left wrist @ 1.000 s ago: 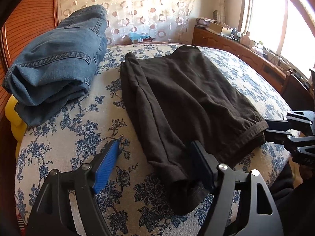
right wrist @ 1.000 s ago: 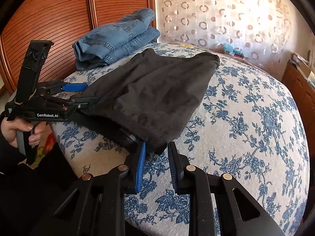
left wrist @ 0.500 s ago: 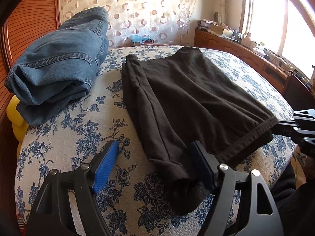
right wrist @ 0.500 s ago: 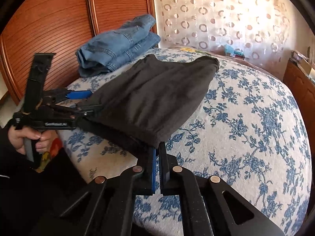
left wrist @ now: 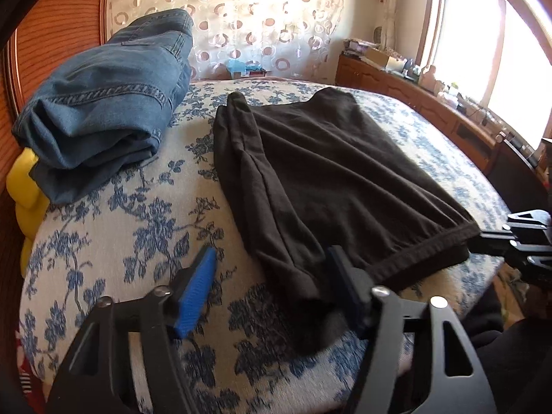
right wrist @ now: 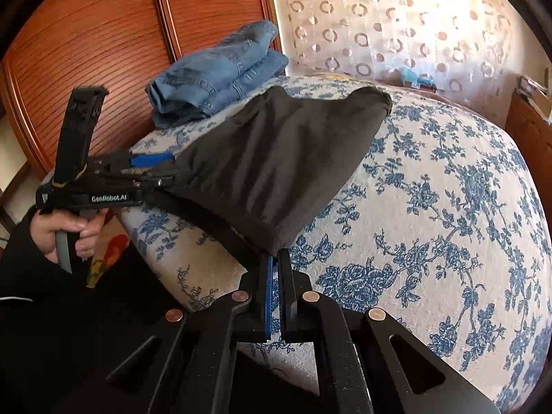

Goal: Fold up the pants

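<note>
**Dark pants held at one corner on the bed**

The dark pants (left wrist: 327, 179) lay spread on the bed (left wrist: 131, 214), over its flowered blue-and-white cover, with the hemmed edge toward the near side and the far end reaching up the bed. A folded pair of jeans (left wrist: 103, 103) sat well apart from them at the far left, near the wooden panelling (right wrist: 86, 41).

The right gripper (right wrist: 275, 262) was clamped on the near corner of the pants, its jaws pressed together with the cloth pinched between them; that corner was lifted just clear of the cover, and the fabric ran taut from it toward the other gripper.

The left gripper (left wrist: 272, 276) stood with its jaws apart, and they had just been closing. The left edge of the pants (the bunched, folded side) lay between them: the cloth rested against the inner face of the right-hand finger, while the blue pad (left wrist: 195, 296) of the left-hand finger stood clear of it over bare cover. In the right wrist view a hand (right wrist: 65, 231) held this gripper by its handle at the bed's edge, the gripper's tips reaching the pants from the side.

A patterned curtain (left wrist: 262, 17) hung behind the bed.
</note>
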Action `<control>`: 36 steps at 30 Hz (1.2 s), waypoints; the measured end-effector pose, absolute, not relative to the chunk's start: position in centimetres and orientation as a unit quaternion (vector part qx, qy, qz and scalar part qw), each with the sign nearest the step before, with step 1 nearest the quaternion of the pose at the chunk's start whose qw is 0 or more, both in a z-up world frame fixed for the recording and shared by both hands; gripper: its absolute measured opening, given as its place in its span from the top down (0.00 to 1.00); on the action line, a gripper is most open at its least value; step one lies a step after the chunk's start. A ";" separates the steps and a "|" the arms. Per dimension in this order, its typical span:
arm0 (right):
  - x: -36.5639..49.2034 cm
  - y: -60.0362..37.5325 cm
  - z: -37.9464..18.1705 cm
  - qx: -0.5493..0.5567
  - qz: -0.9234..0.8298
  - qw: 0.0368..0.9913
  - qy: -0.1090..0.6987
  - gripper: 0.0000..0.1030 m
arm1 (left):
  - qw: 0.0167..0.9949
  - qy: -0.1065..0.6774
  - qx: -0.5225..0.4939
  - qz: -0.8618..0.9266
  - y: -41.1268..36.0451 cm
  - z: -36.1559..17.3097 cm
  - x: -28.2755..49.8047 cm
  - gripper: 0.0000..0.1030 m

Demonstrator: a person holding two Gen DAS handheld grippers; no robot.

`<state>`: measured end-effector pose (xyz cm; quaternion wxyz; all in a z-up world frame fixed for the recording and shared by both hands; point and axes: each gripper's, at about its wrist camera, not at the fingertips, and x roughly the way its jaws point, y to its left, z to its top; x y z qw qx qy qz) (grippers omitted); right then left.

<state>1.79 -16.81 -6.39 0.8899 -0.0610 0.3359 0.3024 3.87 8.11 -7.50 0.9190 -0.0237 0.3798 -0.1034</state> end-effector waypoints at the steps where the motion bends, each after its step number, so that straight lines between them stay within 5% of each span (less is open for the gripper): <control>1: 1.8 -16.8 -6.1 -0.059 0.304 0.891 0.333 0.97 | 0.919 0.379 -0.026 -0.105 8.1 -7.4 3.5 0.45; 15: 2.4 -16.2 -5.3 -0.051 0.290 0.904 0.310 0.89 | 0.919 0.368 -0.036 -0.136 7.6 -6.4 1.8 0.92; 28: 3.0 -15.7 -5.7 -0.055 0.295 0.899 0.320 0.78 | 0.914 0.383 -0.021 -0.131 7.4 -6.6 0.7 0.91; 32: 3.3 -15.1 -6.5 -0.068 0.292 0.891 0.340 0.78 | 0.915 0.384 -0.022 -0.121 7.6 -6.6 0.9 0.78; 36: 3.4 -14.9 -7.0 -0.076 0.290 0.886 0.352 0.78 | 0.917 0.384 -0.021 -0.108 8.1 -6.7 1.1 0.52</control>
